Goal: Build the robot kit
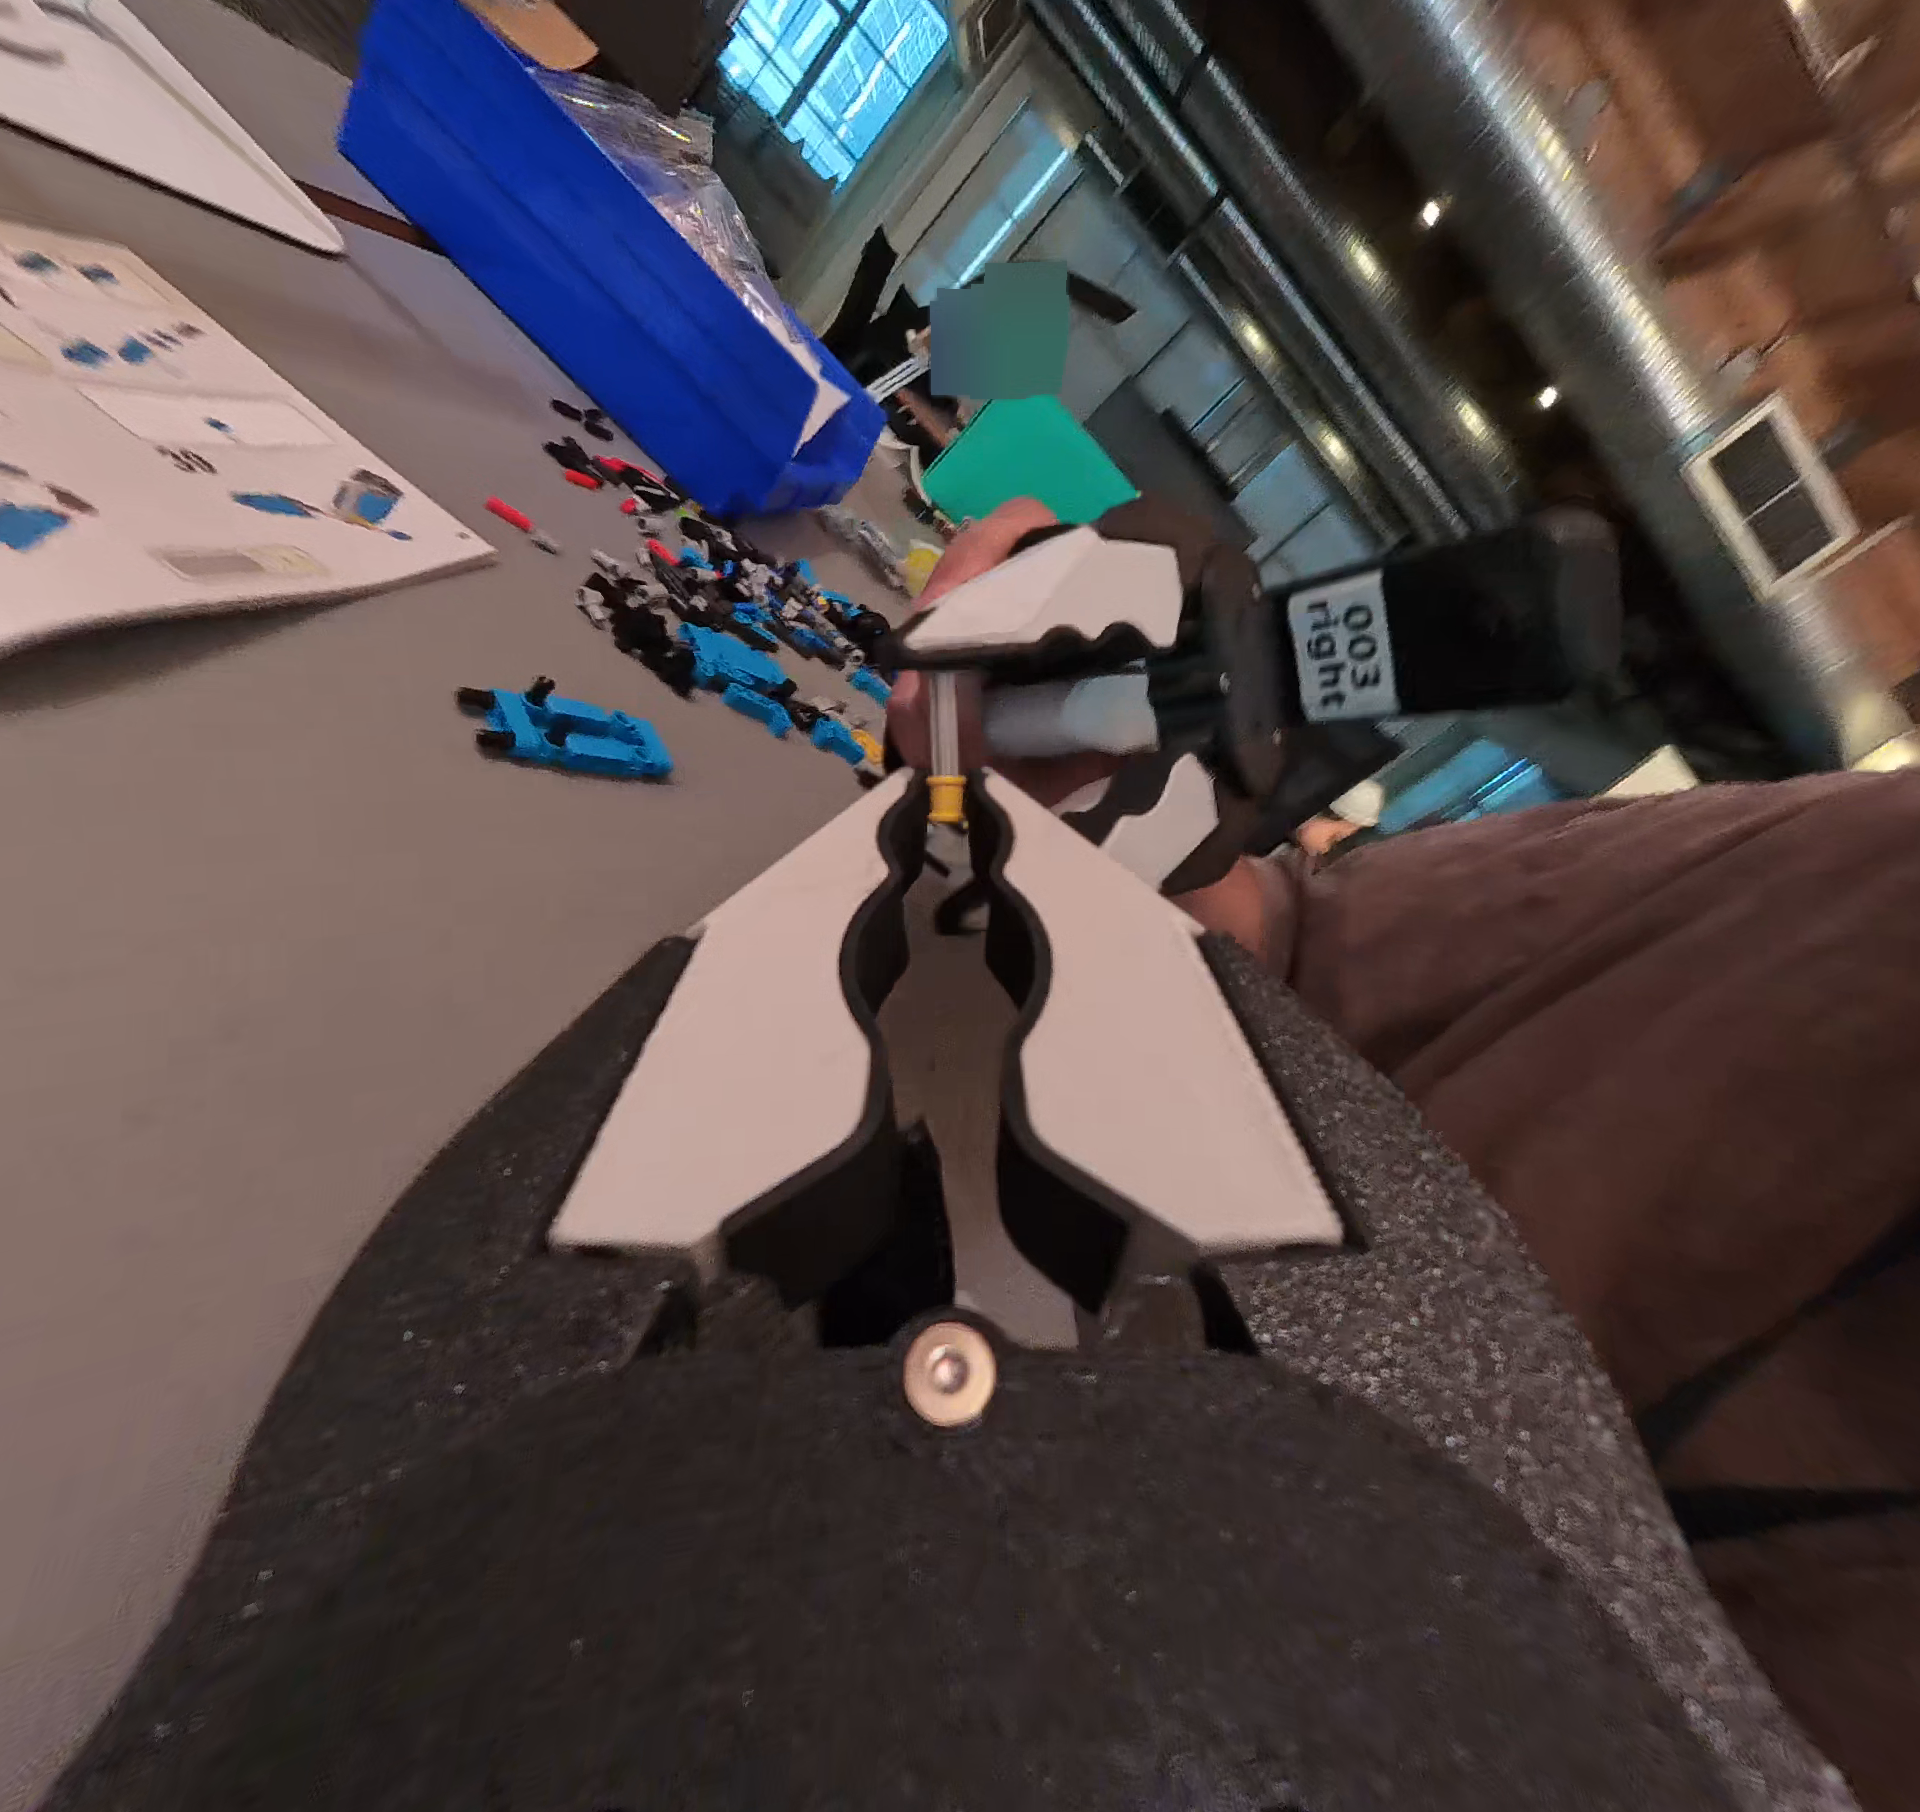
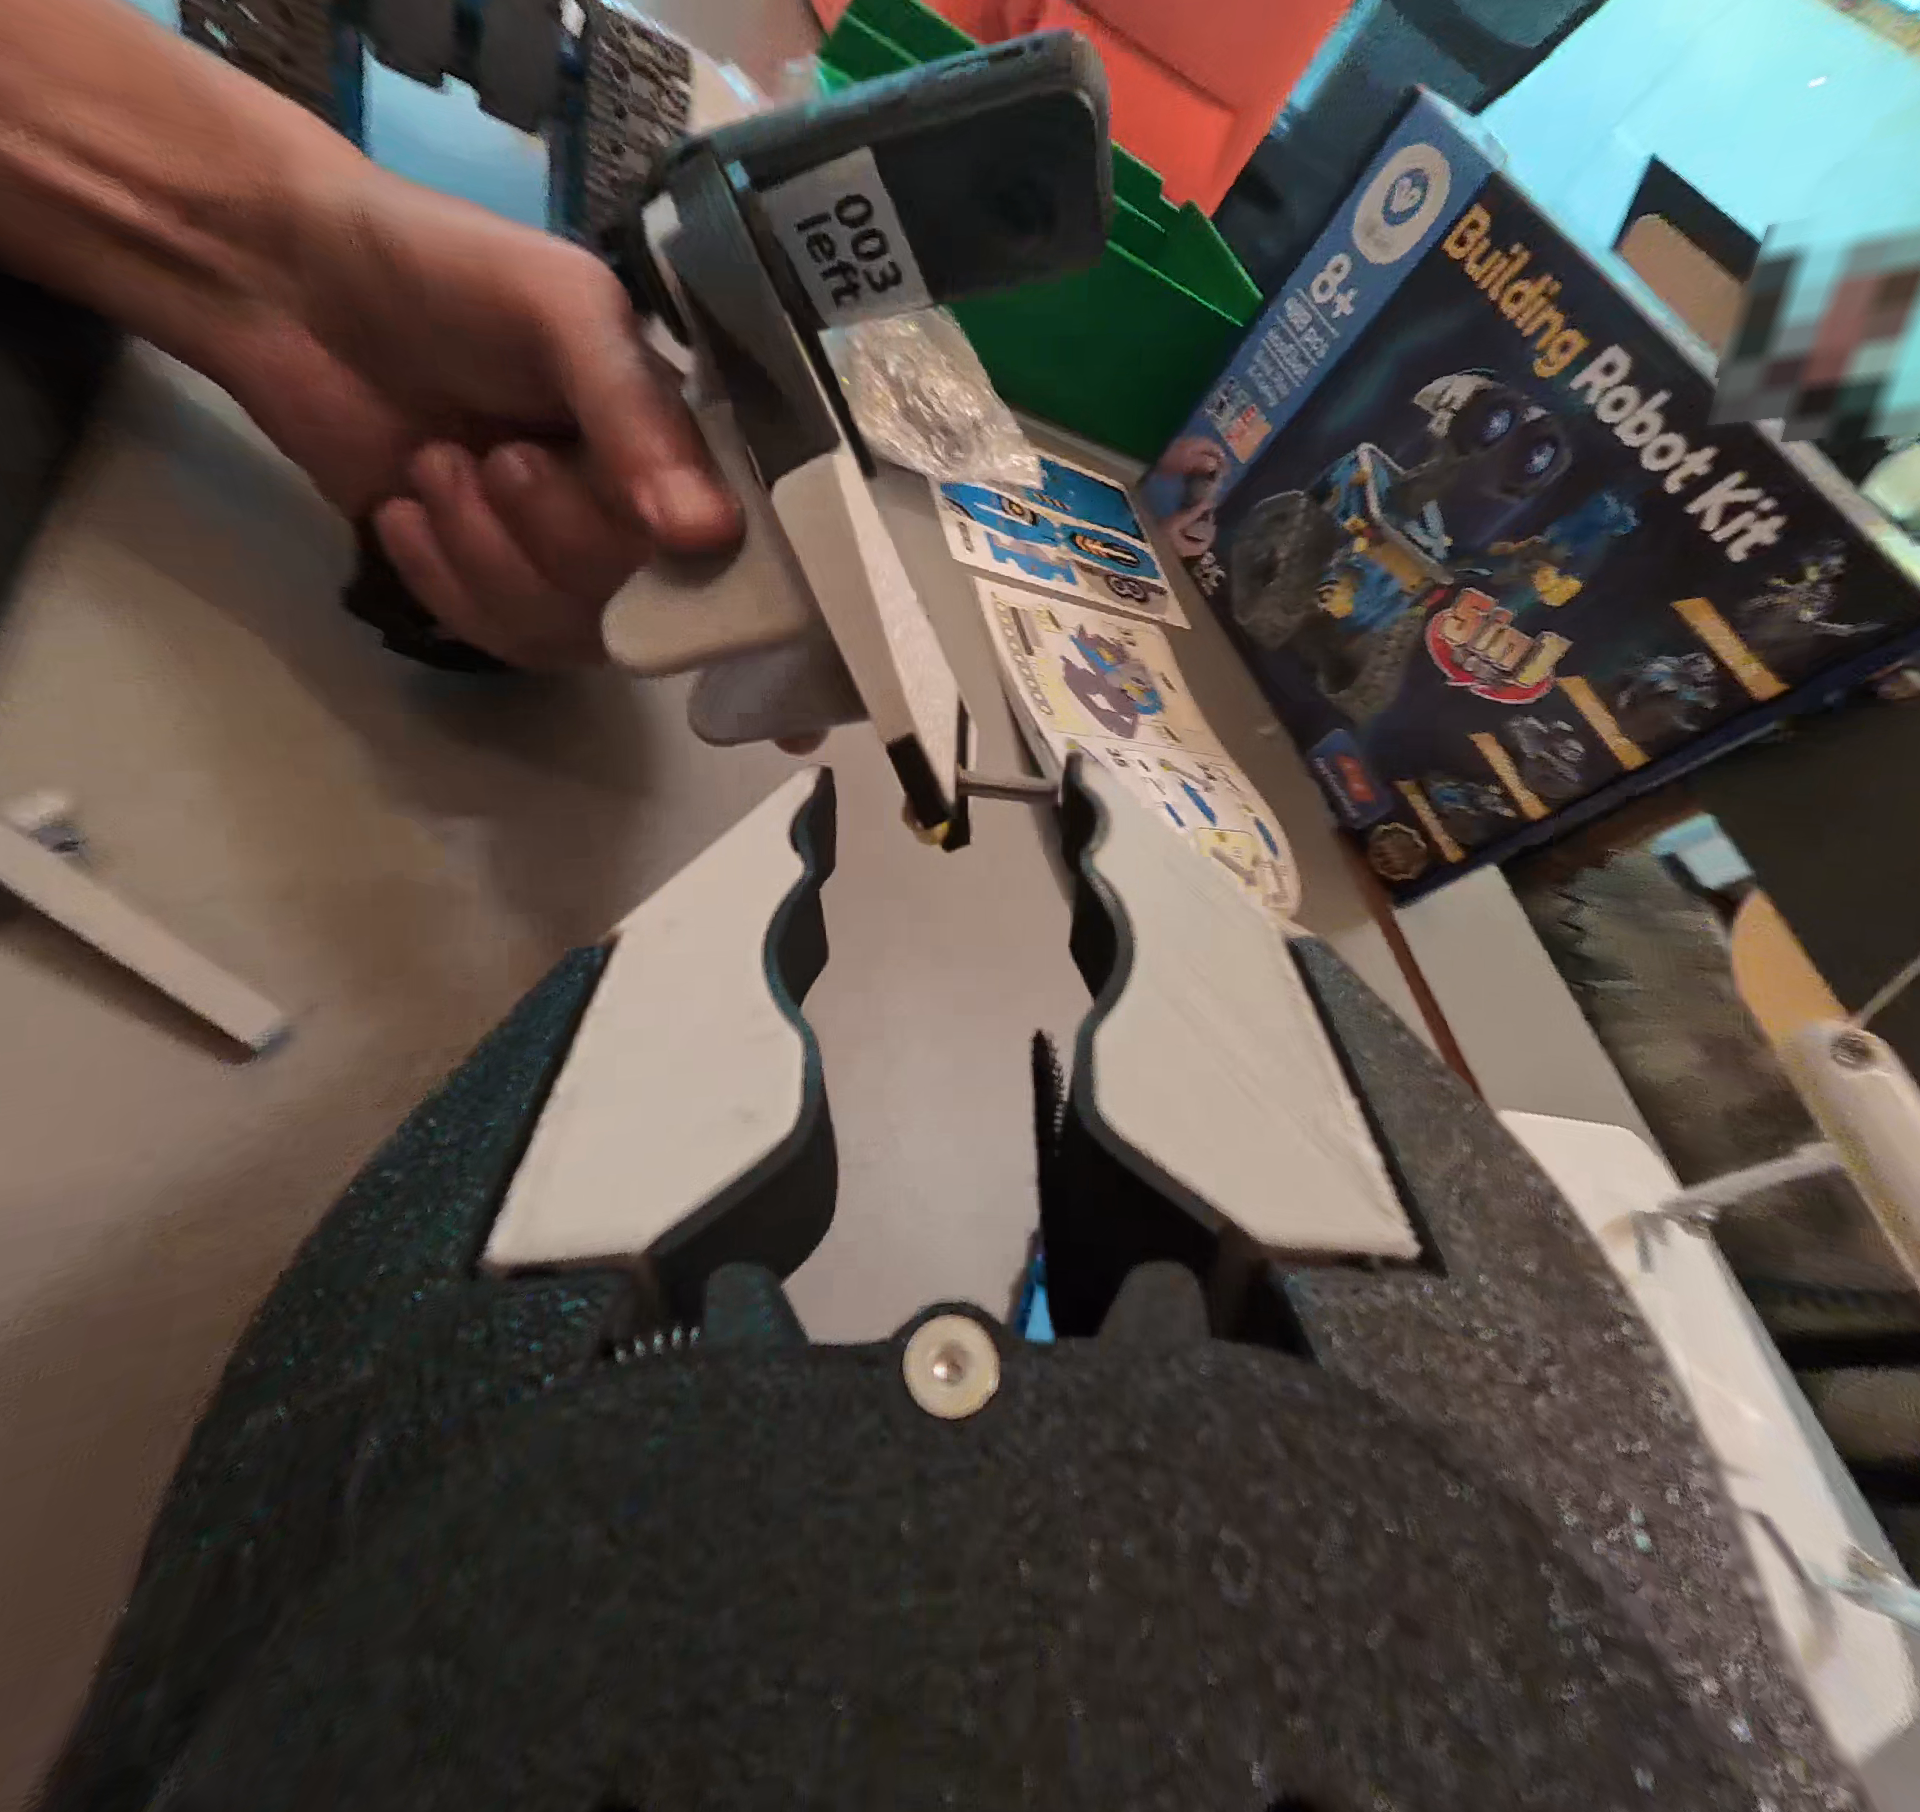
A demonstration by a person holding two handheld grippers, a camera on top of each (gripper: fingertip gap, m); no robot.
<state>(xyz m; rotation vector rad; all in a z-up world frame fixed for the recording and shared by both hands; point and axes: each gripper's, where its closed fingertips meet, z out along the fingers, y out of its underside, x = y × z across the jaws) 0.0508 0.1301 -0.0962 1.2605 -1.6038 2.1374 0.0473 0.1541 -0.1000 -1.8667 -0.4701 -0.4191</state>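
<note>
My left gripper (image 1: 943, 806) is shut at its tips on a small yellow bushing (image 1: 943, 798). A thin grey axle (image 1: 943, 723) runs through the bushing toward my right gripper (image 1: 1029, 723), and its far end touches the black pad of that gripper's upper finger. In the right wrist view my right gripper (image 2: 945, 786) is open. The axle (image 2: 1003, 788) reaches across to the tip of its right finger (image 2: 1075, 796). The left gripper (image 2: 935, 822), held by a hand (image 2: 499, 432), comes in from the upper left. Both grippers are held above the grey table (image 1: 260, 931).
A pile of small blue, black and red parts (image 1: 727, 609) and a blue assembly (image 1: 571, 728) lie beside a blue bin (image 1: 582, 235). Instruction sheets (image 1: 156, 432) lie at the left. A kit box (image 2: 1538, 515), a booklet (image 2: 1143, 723), a sticker sheet (image 2: 1049, 536) and a green bin (image 2: 1091, 328) stand beyond the grippers. Both grippers' tips are close together, under 4 cm apart.
</note>
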